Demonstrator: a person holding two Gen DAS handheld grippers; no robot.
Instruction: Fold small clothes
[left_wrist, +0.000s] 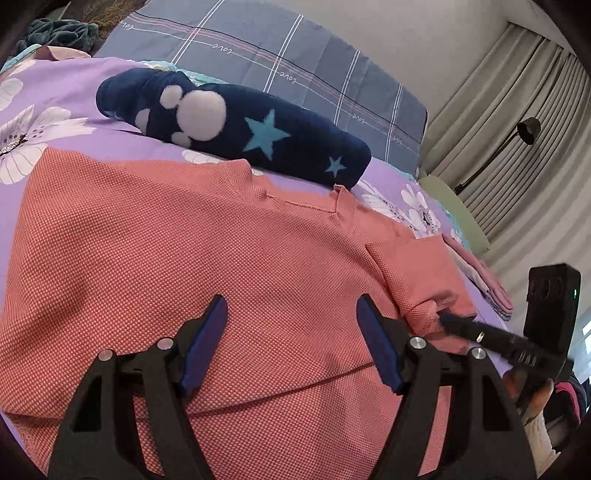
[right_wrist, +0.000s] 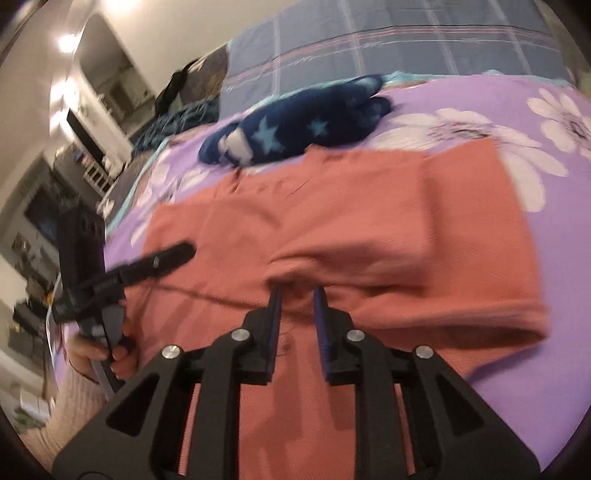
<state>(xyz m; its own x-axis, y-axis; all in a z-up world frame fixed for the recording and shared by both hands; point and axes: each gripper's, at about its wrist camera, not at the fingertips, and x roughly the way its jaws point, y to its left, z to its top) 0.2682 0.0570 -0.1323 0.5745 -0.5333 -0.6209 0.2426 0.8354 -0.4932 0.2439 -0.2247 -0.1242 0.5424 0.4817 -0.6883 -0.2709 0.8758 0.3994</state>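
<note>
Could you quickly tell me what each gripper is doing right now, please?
Left gripper: open, over the salmon-pink shirt, holding nothing.
Right gripper: closing on a fold of the shirt; whether it grips cannot be told.

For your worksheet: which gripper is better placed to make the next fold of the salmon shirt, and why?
Probably the right gripper: its jaws already sit around a raised fold of the salmon shirt. The left gripper hangs wide open above flat cloth.
</note>
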